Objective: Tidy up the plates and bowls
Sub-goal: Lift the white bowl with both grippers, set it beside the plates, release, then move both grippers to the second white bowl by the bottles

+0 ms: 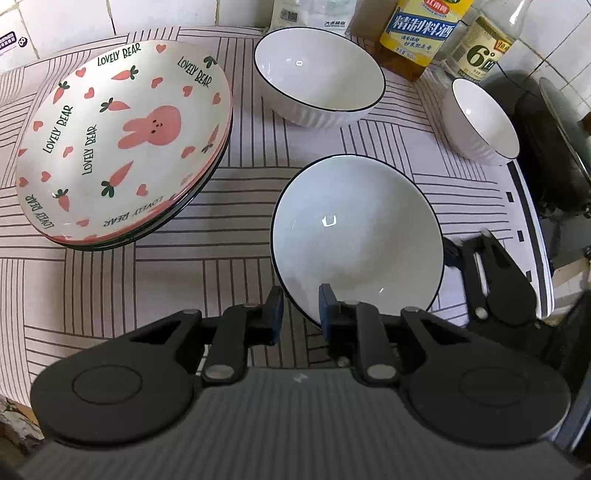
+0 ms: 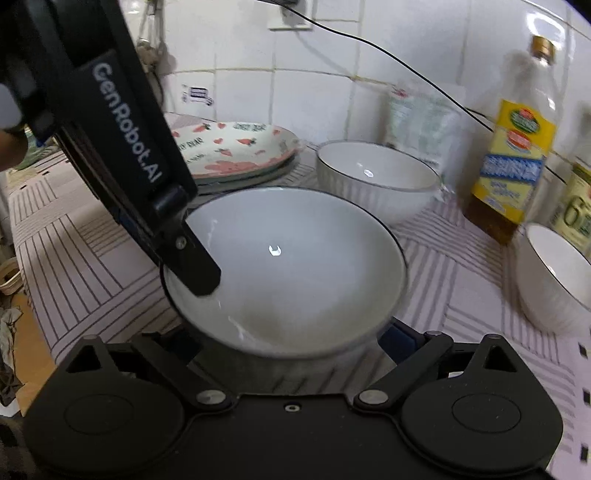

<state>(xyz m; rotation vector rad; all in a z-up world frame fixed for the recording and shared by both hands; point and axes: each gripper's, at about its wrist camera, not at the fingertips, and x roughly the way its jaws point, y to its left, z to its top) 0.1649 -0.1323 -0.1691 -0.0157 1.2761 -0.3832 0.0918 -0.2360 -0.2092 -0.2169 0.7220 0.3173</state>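
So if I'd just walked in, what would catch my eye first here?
Probably the big white bowl in the middle, pinched at its rim by the left gripper while the right gripper sits at its other side. Then the stack of pink bunny plates to its left, and two more white bowls behind, by the bottles.

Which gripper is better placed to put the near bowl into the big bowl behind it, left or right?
Left. The left gripper already straddles the near bowl's rim, one finger inside. The big bowl stands beyond. The right gripper is wide open, its fingers hidden under that bowl.
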